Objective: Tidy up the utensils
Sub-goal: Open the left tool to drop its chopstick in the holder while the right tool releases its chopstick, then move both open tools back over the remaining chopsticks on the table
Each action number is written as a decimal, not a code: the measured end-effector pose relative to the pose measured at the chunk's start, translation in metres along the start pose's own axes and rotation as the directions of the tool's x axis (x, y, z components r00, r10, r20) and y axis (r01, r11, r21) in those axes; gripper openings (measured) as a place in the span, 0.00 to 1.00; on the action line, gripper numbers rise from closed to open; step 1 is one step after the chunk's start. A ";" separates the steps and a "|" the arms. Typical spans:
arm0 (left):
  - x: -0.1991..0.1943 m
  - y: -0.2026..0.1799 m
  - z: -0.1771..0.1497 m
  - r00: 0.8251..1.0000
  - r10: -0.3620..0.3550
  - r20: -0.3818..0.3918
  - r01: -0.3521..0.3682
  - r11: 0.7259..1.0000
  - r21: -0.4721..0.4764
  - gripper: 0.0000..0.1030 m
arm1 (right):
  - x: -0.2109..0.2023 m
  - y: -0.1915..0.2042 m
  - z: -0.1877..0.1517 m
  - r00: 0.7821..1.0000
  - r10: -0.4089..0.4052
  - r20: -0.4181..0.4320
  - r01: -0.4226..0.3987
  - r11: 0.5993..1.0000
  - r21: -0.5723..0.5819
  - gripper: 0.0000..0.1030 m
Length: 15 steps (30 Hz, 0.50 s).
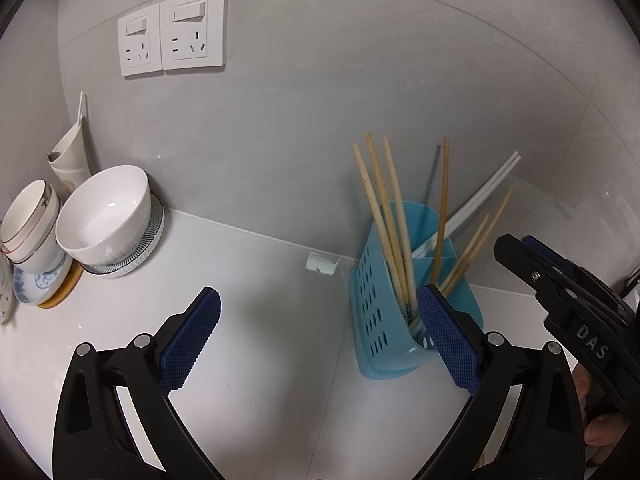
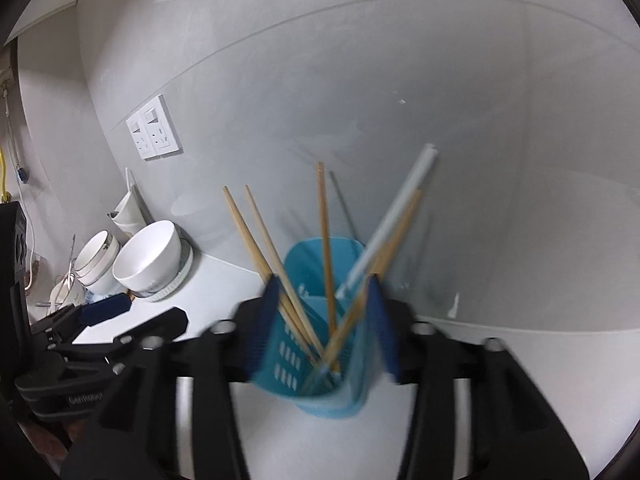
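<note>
A light-blue perforated utensil holder [image 1: 380, 320] [image 2: 320, 392] stands on the white counter near the wall. Several wooden chopsticks [image 1: 384, 208] [image 2: 324, 240] and a white pair [image 1: 480, 196] [image 2: 400, 208] lean out of it. My right gripper [image 2: 324, 280] is open, its blue pads on either side of the holder's top with chopsticks loose between them; in the left wrist view the right gripper [image 1: 520, 246] comes in from the right. My left gripper [image 1: 318, 292] is open and empty, left of the holder, its right pad [image 1: 448, 336] close against the holder's front. The left gripper [image 2: 132, 316] also shows at the right wrist view's left.
A large white bowl [image 1: 108, 216] on a patterned plate and stacked small bowls [image 1: 32, 220] sit at the far left. A white wall-mounted holder [image 1: 72, 152] hangs above them. Two wall sockets [image 1: 172, 32] are on the grey wall. Bare counter [image 1: 260, 320] lies between bowls and holder.
</note>
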<state>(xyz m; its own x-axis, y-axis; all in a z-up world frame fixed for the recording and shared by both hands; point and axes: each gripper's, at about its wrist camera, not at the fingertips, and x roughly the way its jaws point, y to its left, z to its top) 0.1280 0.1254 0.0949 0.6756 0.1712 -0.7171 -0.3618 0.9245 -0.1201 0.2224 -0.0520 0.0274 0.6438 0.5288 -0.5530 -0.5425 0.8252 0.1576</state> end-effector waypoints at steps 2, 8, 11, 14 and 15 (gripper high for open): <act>-0.005 -0.004 -0.004 1.000 -0.011 -0.005 0.011 1.000 0.011 0.94 | -0.011 -0.004 -0.004 1.000 -0.021 -0.005 0.021 1.000 0.002 0.63; -0.019 -0.020 -0.023 0.999 -0.039 -0.028 0.040 0.999 0.034 0.94 | -0.041 -0.022 -0.024 0.995 -0.079 -0.058 0.080 0.997 0.016 0.86; -0.023 -0.027 -0.033 0.998 -0.052 -0.043 0.053 0.998 0.037 0.94 | -0.058 -0.032 -0.039 0.991 -0.114 -0.074 0.116 0.993 0.023 0.91; -0.027 -0.035 -0.045 0.996 -0.066 -0.064 0.069 0.996 0.050 0.94 | -0.069 -0.041 -0.055 0.984 -0.146 -0.099 0.150 0.988 0.025 0.91; -0.027 -0.038 -0.049 0.995 -0.072 -0.075 0.076 0.995 0.056 0.94 | -0.072 -0.043 -0.060 0.982 -0.157 -0.107 0.160 0.987 0.026 0.91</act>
<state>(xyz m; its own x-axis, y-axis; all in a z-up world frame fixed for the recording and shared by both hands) 0.0920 0.0691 0.0854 0.6498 0.0780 -0.7561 -0.2724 0.9525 -0.1358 0.1674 -0.1376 0.0112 0.6592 0.3688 -0.6554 -0.4178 0.9042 0.0885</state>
